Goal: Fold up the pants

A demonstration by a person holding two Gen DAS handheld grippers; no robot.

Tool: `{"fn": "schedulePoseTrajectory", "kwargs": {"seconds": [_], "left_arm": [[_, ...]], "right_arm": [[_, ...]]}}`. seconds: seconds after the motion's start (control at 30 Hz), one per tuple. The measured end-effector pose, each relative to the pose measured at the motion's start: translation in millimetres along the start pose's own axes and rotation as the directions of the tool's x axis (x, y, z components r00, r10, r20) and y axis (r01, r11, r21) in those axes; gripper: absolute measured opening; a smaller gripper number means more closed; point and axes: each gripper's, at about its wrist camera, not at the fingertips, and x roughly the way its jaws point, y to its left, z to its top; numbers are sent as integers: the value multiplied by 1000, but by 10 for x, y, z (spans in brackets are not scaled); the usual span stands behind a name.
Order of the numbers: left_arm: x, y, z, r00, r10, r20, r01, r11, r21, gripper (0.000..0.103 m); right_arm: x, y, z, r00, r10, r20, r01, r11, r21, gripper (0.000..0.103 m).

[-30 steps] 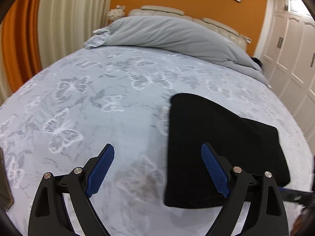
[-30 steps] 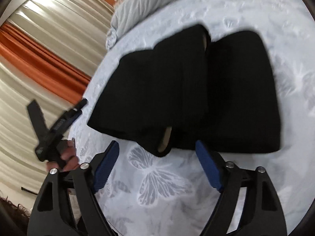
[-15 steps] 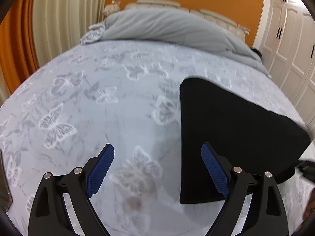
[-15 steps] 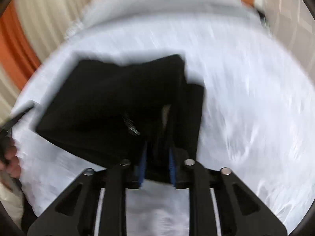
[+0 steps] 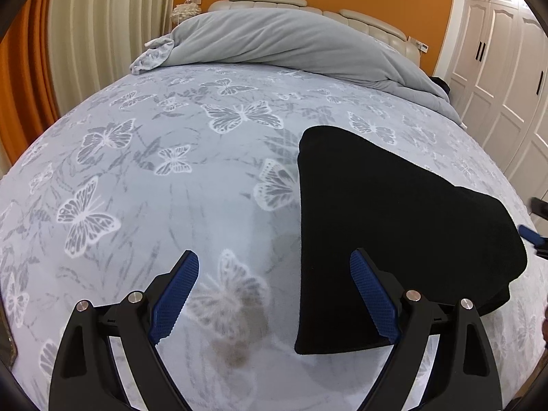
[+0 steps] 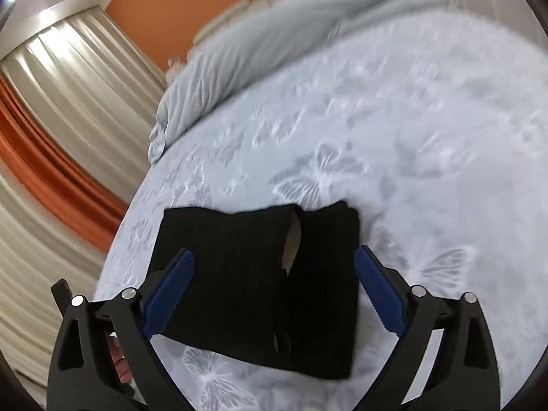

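Note:
The black pants [image 5: 387,212] lie folded into a compact stack on the butterfly-print bed cover [image 5: 154,178]. In the right wrist view the pants [image 6: 260,284] show two folded layers with a pale inner lining at the seam. My left gripper [image 5: 274,294] is open and empty, just left of the stack's near corner. My right gripper [image 6: 274,291] is open and empty, hovering over the stack with nothing between its blue pads. The tip of the right gripper [image 5: 531,236] shows at the far right edge of the left wrist view.
A grey duvet [image 5: 291,41] is bunched along the headboard. Curtains [image 5: 85,34] hang at the left, white wardrobe doors [image 5: 507,51] stand at the right. The left gripper's handle and a hand [image 6: 116,370] show at the lower left of the right wrist view.
My right gripper was shut on the pants' edge half a second ago and has since opened and let go. The fold now lies on the stack. My left gripper stayed open and shifted slightly.

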Motion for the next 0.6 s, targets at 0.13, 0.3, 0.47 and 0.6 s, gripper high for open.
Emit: {"fn": "schedulePoseTrajectory", "kwargs": {"seconds": [0.13, 0.3, 0.47, 0.6], "left_arm": [[31, 9, 6, 1000, -1, -5, 1, 1000, -2, 87], [45, 29, 14, 1000, -5, -6, 5, 1000, -7, 87], [86, 16, 26, 998, -50, -23, 50, 999, -12, 87], [162, -29, -2, 986, -149, -72, 147, 989, -33, 87]], "right_arm": [[466, 34, -49, 992, 65, -104, -65, 998, 6, 42], [-116, 705, -70, 997, 5, 73, 11, 975, -220, 19], [-122, 643, -250, 953, -259, 157, 298, 897, -326, 42], [50, 208, -349, 960, -278, 29, 279, 949, -149, 44]]}}
